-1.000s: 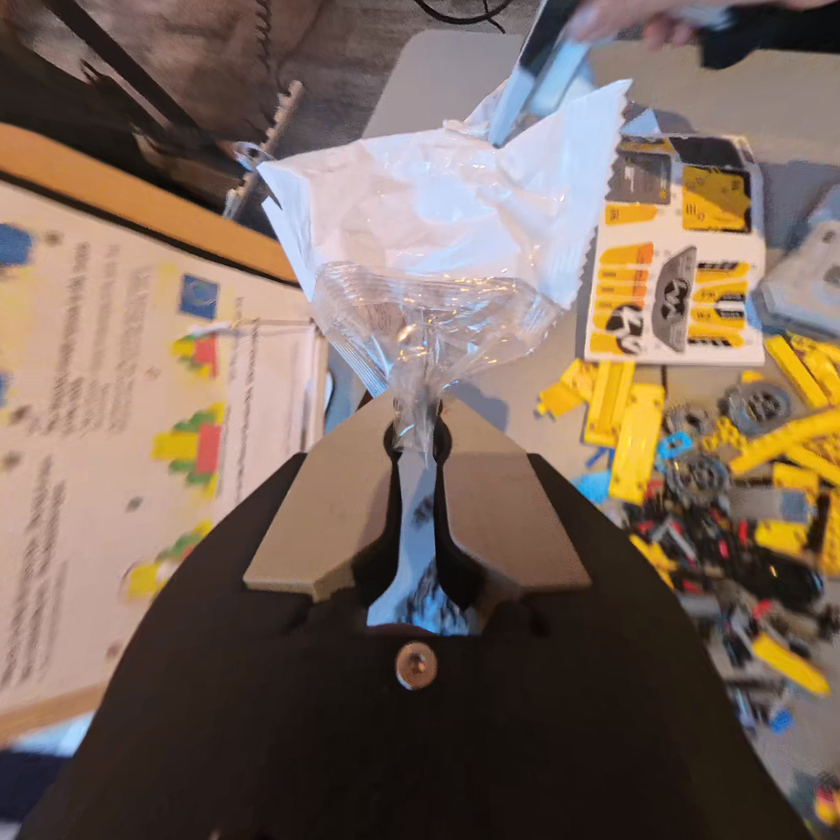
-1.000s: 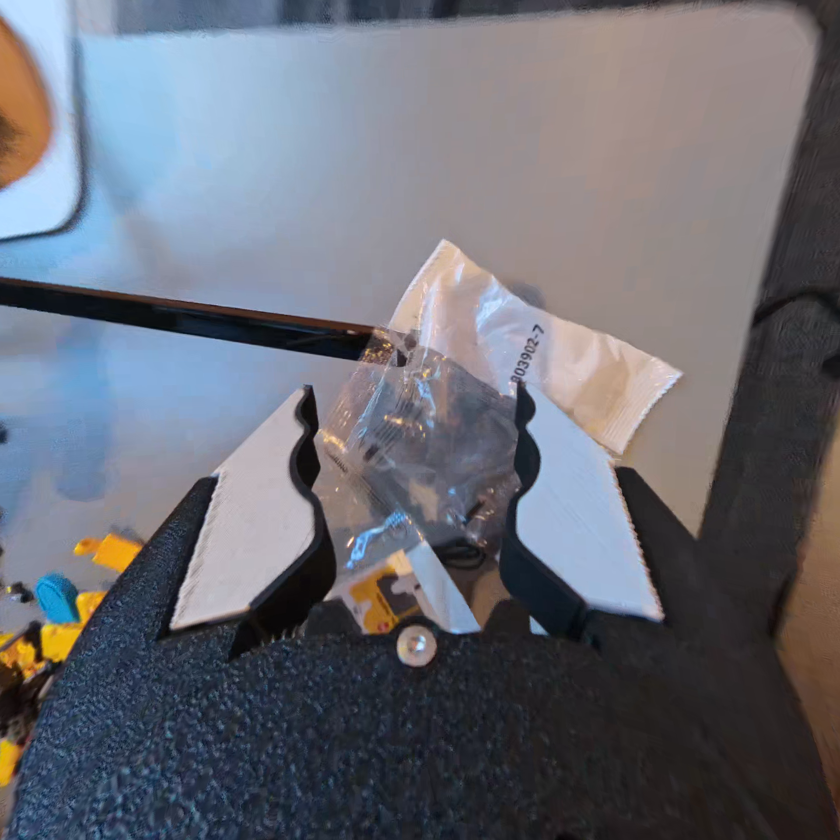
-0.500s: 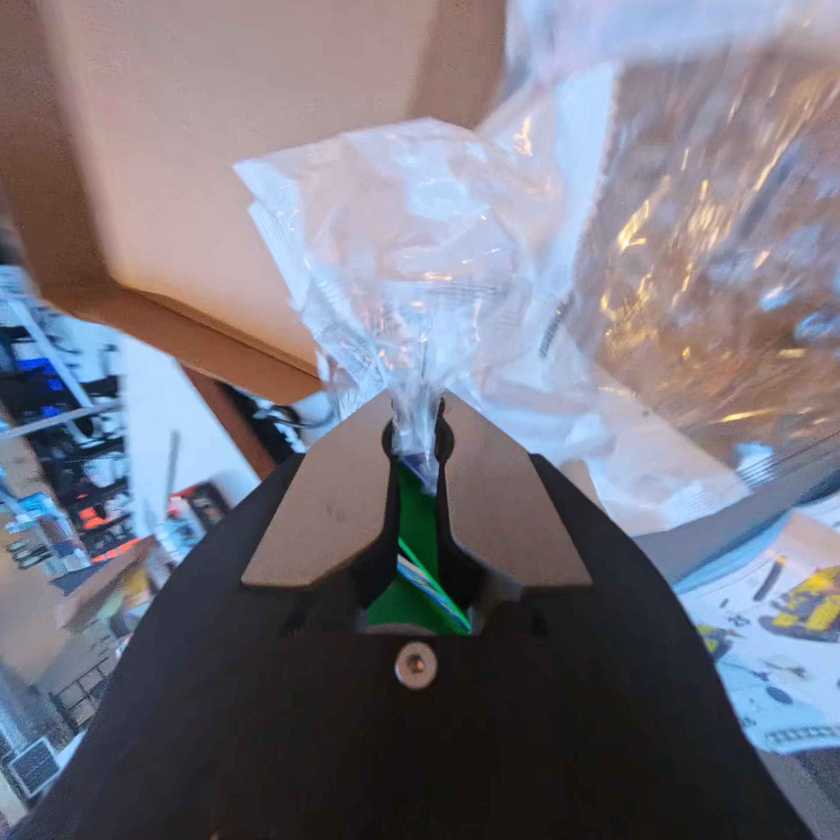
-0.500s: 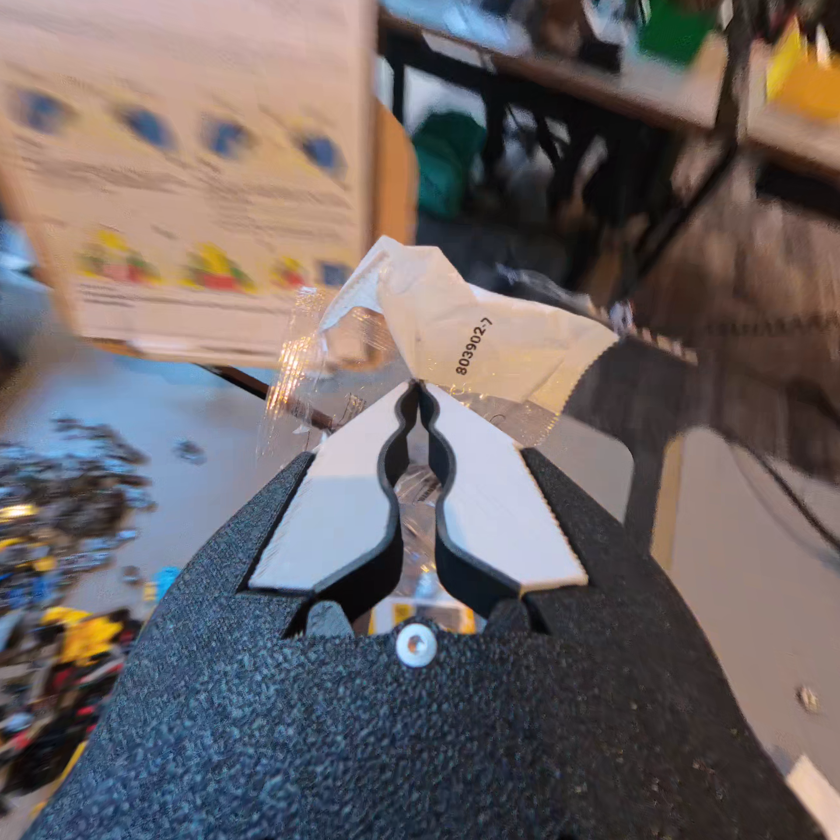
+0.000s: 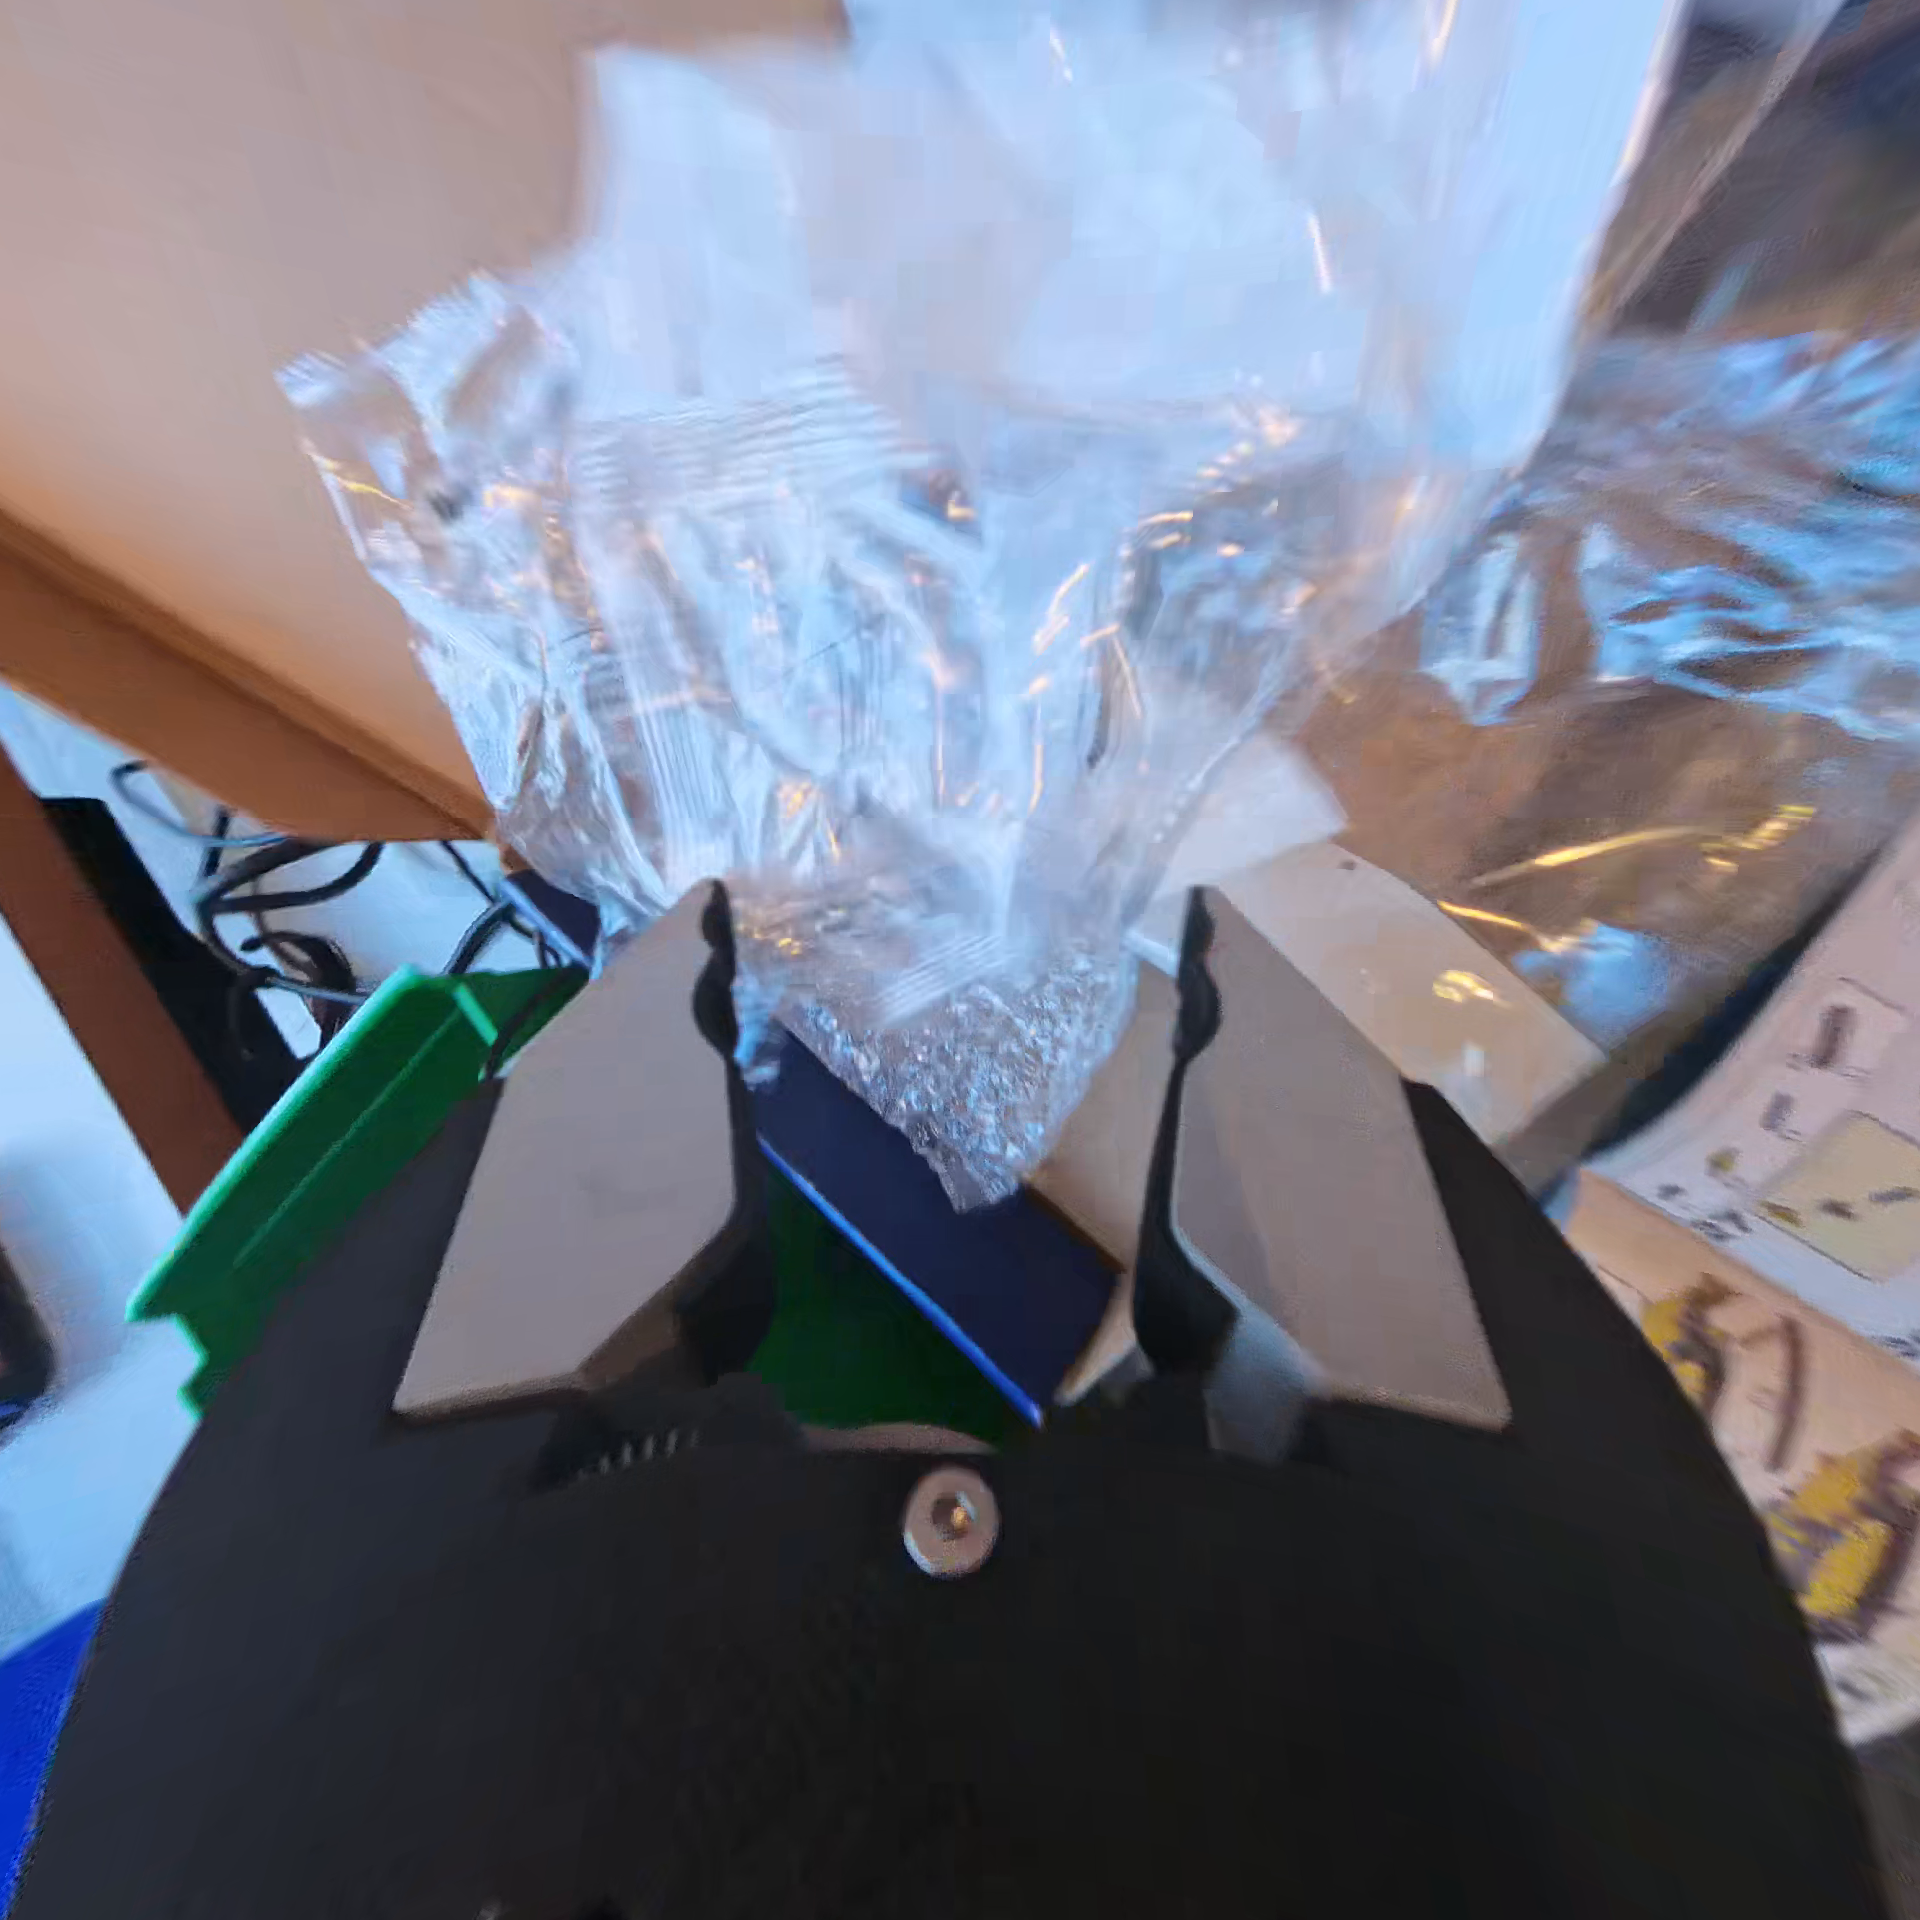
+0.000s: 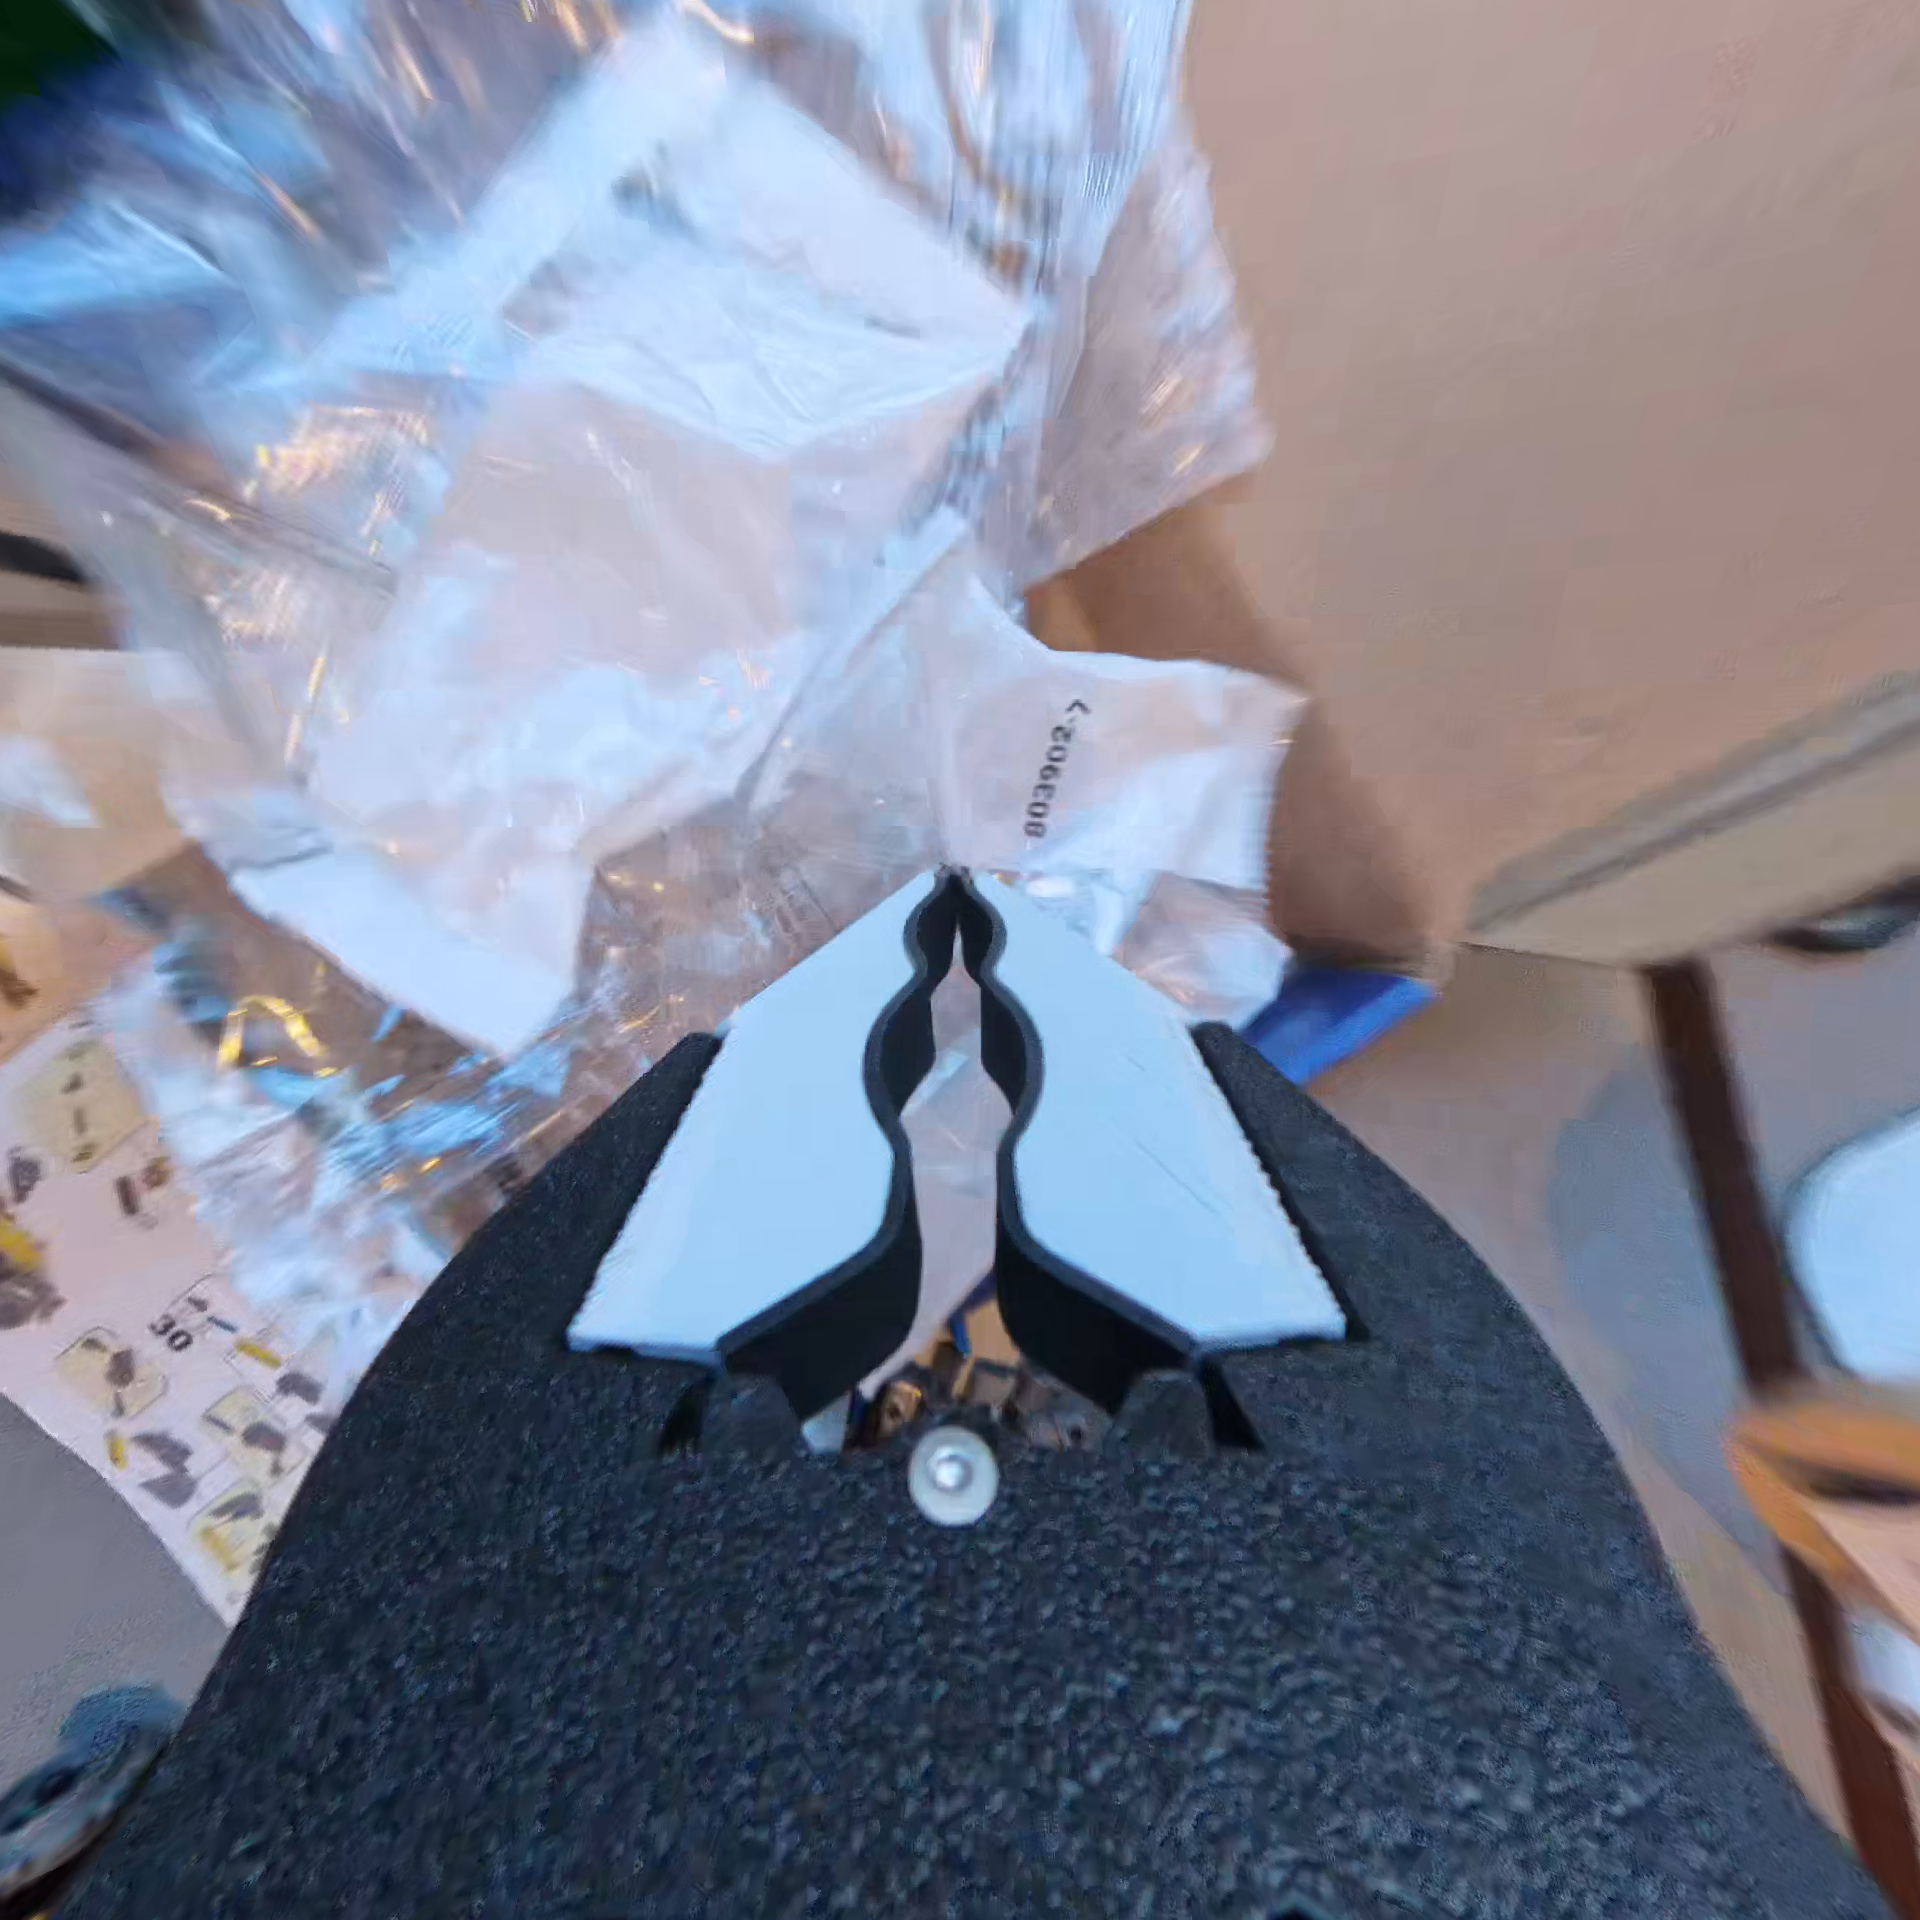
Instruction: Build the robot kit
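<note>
My left gripper (image 5: pixel 951 914) is open, its jaws wide apart. A crumpled clear plastic bag (image 5: pixel 831 582) hangs just in front of them, its lower edge dipping between the fingers and touching the left one. My right gripper (image 6: pixel 956 883) is shut on the same bag, a clear and white one with a printed white strip (image 6: pixel 1081 769), pinched at the fingertips. The bag is held up in the air in front of a large brown cardboard box (image 6: pixel 1507 364).
A bigger clear plastic sheet (image 5: pixel 1662 540) lies at the right in the left wrist view. A printed instruction sheet (image 6: pixel 114 1247) lies at the lower left. A green plastic piece (image 5: pixel 343 1122) and a dark blue flat box (image 5: pixel 935 1216) sit below the left gripper. A wooden leg (image 6: pixel 1725 1164) stands at the right. My right fingertips sit around 15 centimeters from my left ones.
My left gripper has opened and let go of the bag. My right gripper closed on the bag and stays shut on it. Both have swung away from the table toward the cardboard box.
</note>
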{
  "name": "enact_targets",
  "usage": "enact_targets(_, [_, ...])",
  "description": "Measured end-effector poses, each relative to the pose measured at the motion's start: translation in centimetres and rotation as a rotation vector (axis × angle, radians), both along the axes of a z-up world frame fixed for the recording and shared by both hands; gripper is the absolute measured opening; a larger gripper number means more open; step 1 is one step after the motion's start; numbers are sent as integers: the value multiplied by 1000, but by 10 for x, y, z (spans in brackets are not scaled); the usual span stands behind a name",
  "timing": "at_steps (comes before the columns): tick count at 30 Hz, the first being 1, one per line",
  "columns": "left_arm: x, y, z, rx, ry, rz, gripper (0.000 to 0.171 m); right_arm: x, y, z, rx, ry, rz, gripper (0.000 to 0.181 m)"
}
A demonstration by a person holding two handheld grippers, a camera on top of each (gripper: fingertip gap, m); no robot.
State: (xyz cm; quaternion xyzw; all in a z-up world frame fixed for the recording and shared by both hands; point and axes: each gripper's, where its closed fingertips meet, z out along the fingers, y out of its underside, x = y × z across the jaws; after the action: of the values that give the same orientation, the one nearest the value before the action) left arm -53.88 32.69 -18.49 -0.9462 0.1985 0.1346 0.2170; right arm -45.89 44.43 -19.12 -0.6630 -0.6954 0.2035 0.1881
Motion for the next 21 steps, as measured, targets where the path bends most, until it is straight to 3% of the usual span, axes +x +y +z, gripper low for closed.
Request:
enact_targets(1, [4, -5, 15, 45, -38, 10, 92, -3, -7, -26, -20, -74, 9, 0])
enact_targets(3, [14, -10, 46, 132, -115, 23, 95, -3, -16, -56, -44, -158, 13, 8])
enact_targets(5, [24, -10, 74, 218, -160, 31, 98, -6, -19, -47, -42, -112, 20, 19])
enact_targets(8, [32, 1, 94, 285, -183, 61, 100, -3, -13, 11, -73, 45, -5, 48])
enact_targets(12, [18, 13, 80, 225, -148, 199, 115, 47, 11, 112, -77, 259, -39, 77])
enact_targets(15, [-1, 16, 75, 206, -70, 295, 115, 143, 49, 168, -63, 381, -121, 79])
enact_targets(17, [1, 22, 84, 247, -72, 310, 115, 235, 97, 173, -4, 394, -239, 76])
enact_targets(19, [26, 35, 103, 316, -117, 258, 113, 338, 149, 145, 18, 338, -378, 72])
enact_targets(21, [84, 60, 125, 362, -210, 125, 110, 433, 183, 93, -121, 267, -553, 70])
